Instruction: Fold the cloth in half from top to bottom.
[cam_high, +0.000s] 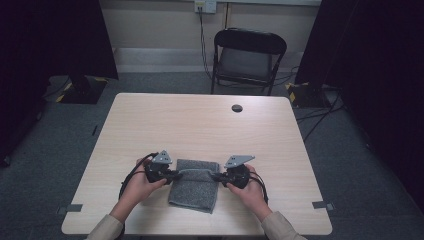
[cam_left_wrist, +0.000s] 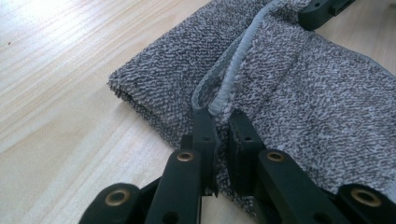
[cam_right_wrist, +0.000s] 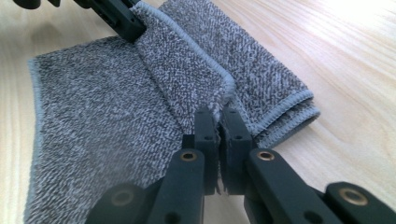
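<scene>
A folded grey towel (cam_high: 194, 186) lies on the light wooden table (cam_high: 200, 125) near its front edge, partly doubled over. At the towel's left side my left gripper (cam_high: 175, 175) is shut on the towel's hemmed edge; in the left gripper view the hem (cam_left_wrist: 224, 95) runs into the closed jaws (cam_left_wrist: 223, 119). From the right, my right gripper (cam_high: 215, 176) is shut on the same fold's other end, where the towel (cam_right_wrist: 140, 116) enters the jaws (cam_right_wrist: 218, 116). The other gripper's black tip (cam_right_wrist: 123, 21) pinches the far corner. A raised fold spans between both grippers.
A black folding chair (cam_high: 247, 57) stands beyond the table's far edge. A dark round cable hole (cam_high: 237, 108) sits in the tabletop at the back right. Black curtains hang at both sides, with cables on the floor to the right.
</scene>
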